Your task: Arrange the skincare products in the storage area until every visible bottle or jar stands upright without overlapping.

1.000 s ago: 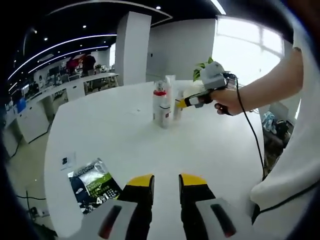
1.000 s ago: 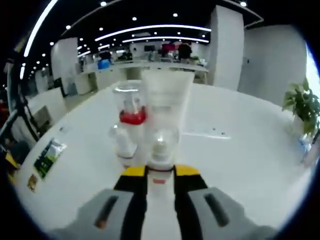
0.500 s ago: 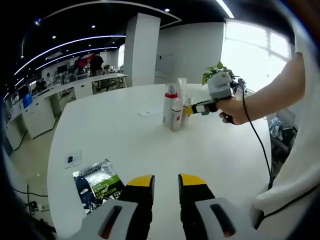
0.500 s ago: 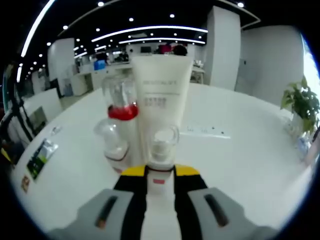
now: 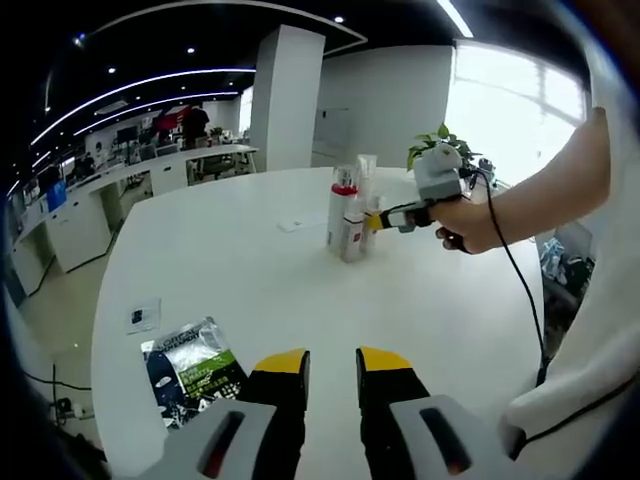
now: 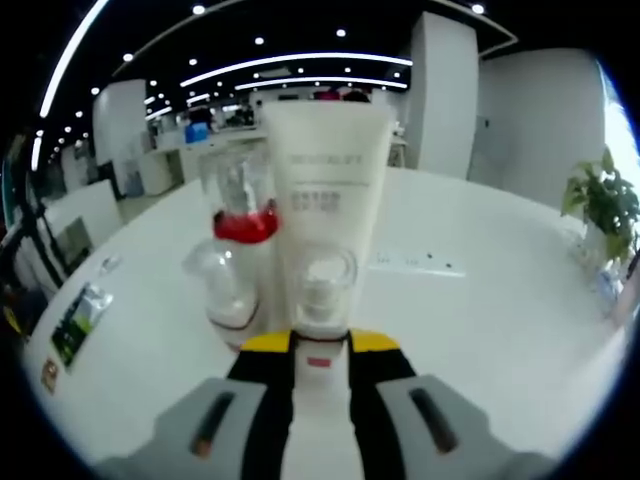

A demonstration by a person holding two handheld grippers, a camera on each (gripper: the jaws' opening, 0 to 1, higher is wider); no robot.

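My right gripper [image 6: 320, 342] is shut on a small white bottle with a clear cap [image 6: 323, 285], held upright between the jaws. Just behind it stands a tall white tube [image 6: 326, 190]. To the tube's left are a bottle with a red band and clear cap [image 6: 243, 215] and a low clear-capped bottle [image 6: 214, 292]. In the left gripper view the same cluster [image 5: 349, 215] stands mid-table, with a hand holding the right gripper [image 5: 374, 222] against its right side. My left gripper [image 5: 332, 362] hovers open near the table's front, nothing between its fingers.
A green and dark sachet [image 5: 190, 365] lies near the front left edge of the round white table [image 5: 230, 270], with a small card [image 5: 143, 315] beside it. A sheet of paper [image 5: 290, 225] lies left of the cluster. A potted plant [image 5: 432, 147] stands behind.
My right gripper has carried the small bottle closer to the tube and the red-banded bottle, then steadied there. The left gripper's jaws stay as they were; its view has shifted slightly.
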